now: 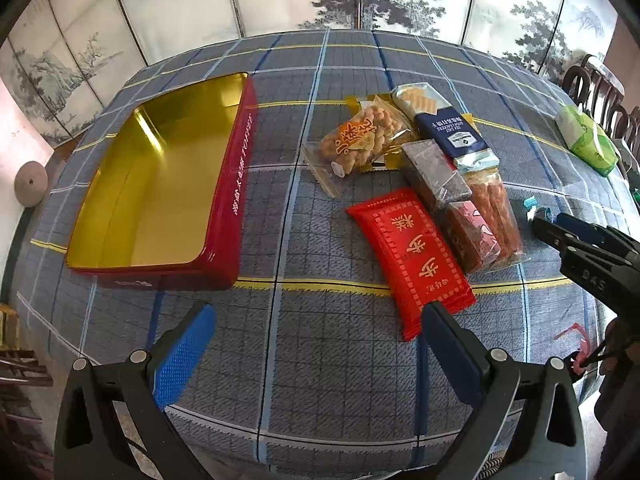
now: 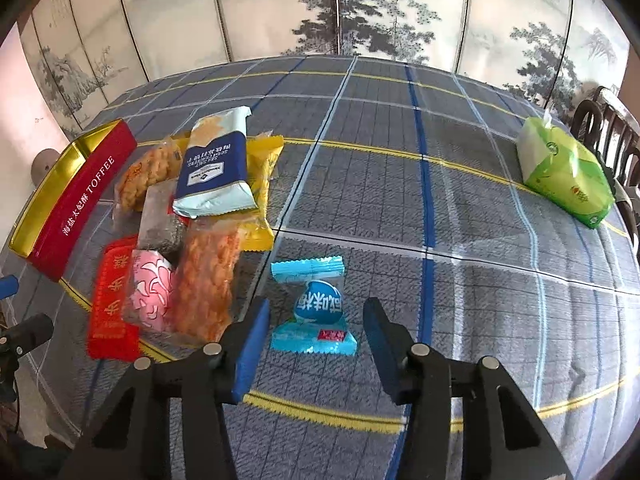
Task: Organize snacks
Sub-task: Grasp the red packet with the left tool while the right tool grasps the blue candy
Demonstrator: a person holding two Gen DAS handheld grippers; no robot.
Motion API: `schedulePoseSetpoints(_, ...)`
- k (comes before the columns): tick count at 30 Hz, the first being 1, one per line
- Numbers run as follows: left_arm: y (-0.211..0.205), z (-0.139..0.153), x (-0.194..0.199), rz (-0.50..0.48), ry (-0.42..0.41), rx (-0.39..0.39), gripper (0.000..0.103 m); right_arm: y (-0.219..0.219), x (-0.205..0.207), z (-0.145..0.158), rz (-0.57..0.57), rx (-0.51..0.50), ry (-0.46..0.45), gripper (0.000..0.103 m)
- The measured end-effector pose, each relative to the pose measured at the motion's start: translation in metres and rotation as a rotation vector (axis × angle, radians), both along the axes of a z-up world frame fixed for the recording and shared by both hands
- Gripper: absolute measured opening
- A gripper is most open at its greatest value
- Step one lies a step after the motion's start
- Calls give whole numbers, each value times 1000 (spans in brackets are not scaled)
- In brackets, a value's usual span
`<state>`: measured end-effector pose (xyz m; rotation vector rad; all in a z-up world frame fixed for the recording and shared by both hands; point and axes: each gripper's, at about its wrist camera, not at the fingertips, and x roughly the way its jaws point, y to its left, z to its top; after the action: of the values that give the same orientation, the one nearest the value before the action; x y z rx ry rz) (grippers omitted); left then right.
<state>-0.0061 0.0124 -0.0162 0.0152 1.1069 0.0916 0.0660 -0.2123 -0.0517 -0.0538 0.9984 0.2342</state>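
An open red tin [image 1: 224, 216] with a gold inside stands empty at the left; it also shows in the right wrist view [image 2: 76, 204]. A pile of snack packets lies beside it: a red packet [image 1: 412, 256], a blue cracker pack [image 1: 448, 128], a twisted-snack bag [image 1: 356, 140]. My left gripper [image 1: 316, 344] is open, its right finger at the red packet's near end. My right gripper [image 2: 316, 340] is open around a small blue candy packet [image 2: 316, 308], apart from the pile. The right gripper also shows at the right edge of the left wrist view [image 1: 560, 228].
A green tissue pack [image 2: 560, 172] lies at the far right of the plaid tablecloth [image 2: 440, 200]. A dark wooden chair [image 2: 612, 128] stands behind it. A painted folding screen [image 2: 320, 8] closes the far side.
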Motion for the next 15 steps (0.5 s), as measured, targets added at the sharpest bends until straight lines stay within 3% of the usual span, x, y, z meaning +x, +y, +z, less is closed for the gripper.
schedulePoseSetpoints(3, -1, -2, 3, 0, 6, -2, 101, -1, 5, -4, 5, 16, 10, 39)
schedulePoseSetpoints(15, -14, -7, 13, -28, 18, -55, 101, -13, 3, -4, -24, -31, -44, 37)
